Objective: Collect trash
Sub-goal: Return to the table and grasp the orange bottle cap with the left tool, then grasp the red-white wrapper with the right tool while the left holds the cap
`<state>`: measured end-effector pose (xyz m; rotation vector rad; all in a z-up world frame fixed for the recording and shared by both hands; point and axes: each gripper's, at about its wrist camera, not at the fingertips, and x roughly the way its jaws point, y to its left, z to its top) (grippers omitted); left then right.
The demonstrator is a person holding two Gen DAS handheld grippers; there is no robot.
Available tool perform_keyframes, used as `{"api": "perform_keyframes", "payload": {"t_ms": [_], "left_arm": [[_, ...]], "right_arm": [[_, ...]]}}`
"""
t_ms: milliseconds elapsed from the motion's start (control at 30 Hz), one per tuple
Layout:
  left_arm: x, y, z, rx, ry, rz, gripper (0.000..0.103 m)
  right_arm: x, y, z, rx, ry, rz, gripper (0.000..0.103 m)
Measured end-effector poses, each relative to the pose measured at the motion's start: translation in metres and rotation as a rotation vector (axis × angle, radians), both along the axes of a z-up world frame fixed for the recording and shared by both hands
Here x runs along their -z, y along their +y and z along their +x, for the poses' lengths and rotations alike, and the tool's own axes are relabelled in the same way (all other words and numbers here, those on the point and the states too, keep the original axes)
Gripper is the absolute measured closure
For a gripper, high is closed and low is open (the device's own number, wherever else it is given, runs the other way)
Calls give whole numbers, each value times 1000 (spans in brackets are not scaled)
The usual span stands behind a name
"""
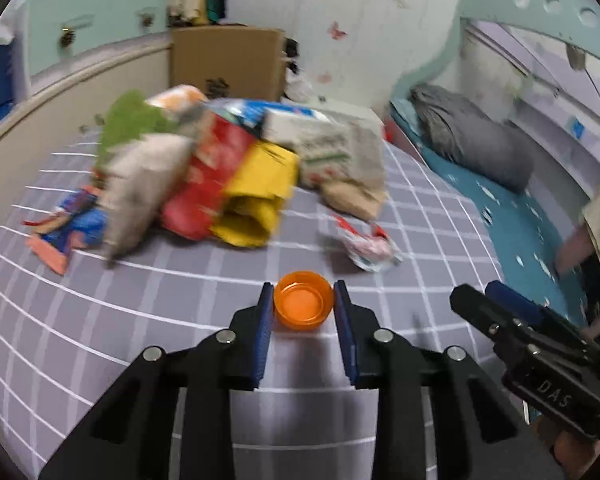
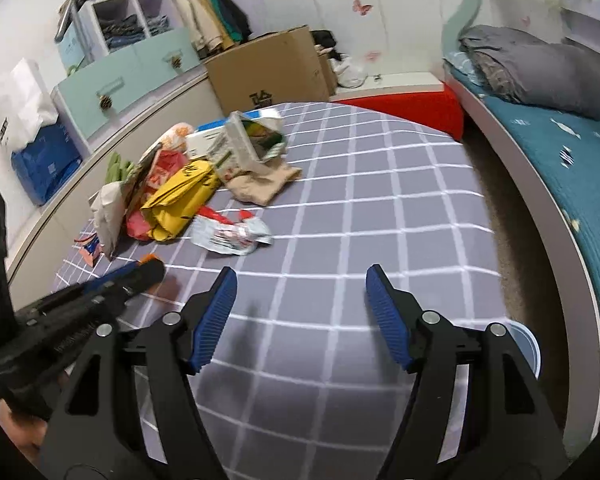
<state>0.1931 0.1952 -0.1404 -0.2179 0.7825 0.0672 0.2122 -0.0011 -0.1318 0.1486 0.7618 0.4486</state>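
- The only clear writing is "DAS", in pale letters on the black body of the right claw [image 1: 496, 300], seen from the left wrist view; a dark printed mark on the brown cardboard box [image 2: 272, 70] by the wall is too distorted to read.
- Print on the heaped wrappers is blurred and unreadable.
- The left claw [image 1: 303, 305] pinches a round orange plastic bottle cap [image 1: 304, 305], open side up; both blue ribbed pads [image 1: 265, 320] touch its rim, one on each side, just above the grey bedsheet with white grid lines [image 1: 420, 200].
- In the right wrist view only a sliver of orange [image 2: 148, 258] shows at the left claw's tip.
- The right claw [image 2: 302, 296] is spread wide with nothing between its blue pads, only bedsheet beneath.
- Beyond the cap lies a pile of trash: a yellow plastic bag [image 1: 256, 192], a red packet [image 1: 208, 184], a green wrapper [image 1: 132, 120], a white carton [image 1: 332, 148] and a crumpled red-and-white wrapper [image 1: 368, 244] nearest the cap.
- A grey pillow [image 2: 540, 72] rests on the teal mattress [image 2: 560, 152] to the right.
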Motion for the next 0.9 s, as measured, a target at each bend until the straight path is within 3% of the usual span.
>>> {"api": "perform_keyframes", "payload": {"t_ms": [133,300,400,467,500,567,633,900], "left_arm": [[-6,20,-1,-53,-15,24,74],[-3,26,4,-52,-2,20,74],[-1,27,8,-48,2,21,74],[0,28,9,-45,3,19,74],[0,29,10,-45,3,19,74],[0,28,12,-45,5,17,74],[0,28,13,-43,6,14,74],[-8,7,12,-15,-6,27,74]], "right_arm": [[-2,28,14,-40,7,-35,36],[1,55,39,-95,36,-49,36],[7,65,57,-131,97,-35,36],[5,71,61,-139,86,-77,38],[5,74,62,-142,82,-95,42],[5,79,62,-158,77,-116,63],[5,80,61,-164,70,-142,76],[0,61,46,-182,48,-86,80]]}}
